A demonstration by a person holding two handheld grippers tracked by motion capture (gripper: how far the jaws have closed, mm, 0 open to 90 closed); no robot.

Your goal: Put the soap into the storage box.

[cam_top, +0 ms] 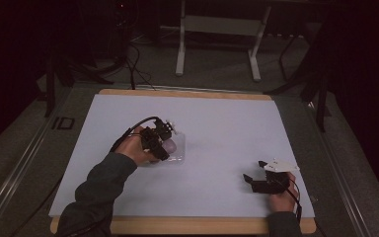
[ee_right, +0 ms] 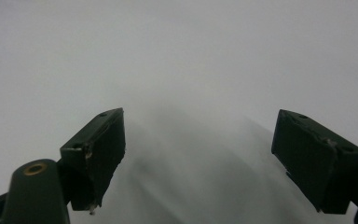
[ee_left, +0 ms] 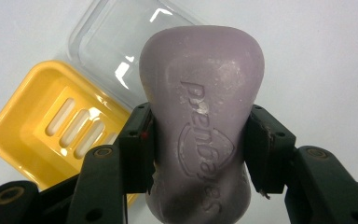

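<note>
While the left gripper pinches the purple soap bar above the yellow soap dish at nine o'clock, the slick bar could slip; the right gripper gapes empty.

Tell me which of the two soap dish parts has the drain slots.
The yellow tray, left of the soap bar; the clear lid beside it is plain, with no slots.

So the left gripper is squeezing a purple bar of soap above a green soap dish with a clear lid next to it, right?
Nearly. The soap dish is yellow, not green, as the left gripper view shows. The rest holds: the left gripper squeezes the purple bar of soap, and the clear lid lies next to the dish.
</note>
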